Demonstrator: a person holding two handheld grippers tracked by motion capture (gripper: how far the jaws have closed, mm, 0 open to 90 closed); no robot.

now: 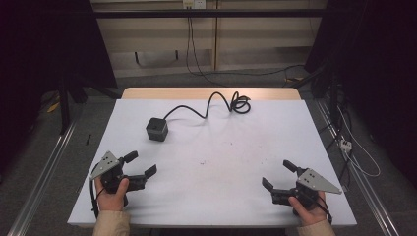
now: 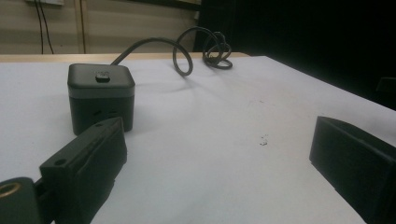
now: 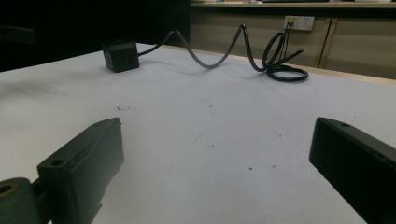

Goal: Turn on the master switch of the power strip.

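A black cube-shaped power box [image 1: 157, 129] sits on the white table [image 1: 216, 162], left of centre toward the back. Its black cable [image 1: 211, 104] snakes to the rear edge and ends in a coil [image 1: 240, 104]. My left gripper [image 1: 141, 164] rests near the front left corner, held by a hand, jaws wide apart with nothing between them. In the left gripper view the box [image 2: 101, 95] stands just beyond the left jaw. My right gripper [image 1: 279, 176] lies near the front right corner, open and empty. The right gripper view has the box [image 3: 120, 55] far off, with the cable [image 3: 219, 51] looping away from it.
Behind the table is a pale cabinet wall [image 1: 211, 39] with a socket plate [image 1: 193, 4] and hanging wires. Metal rails [image 1: 44, 167] run along the floor on both sides. A white power strip [image 1: 345, 144] lies on the floor at right.
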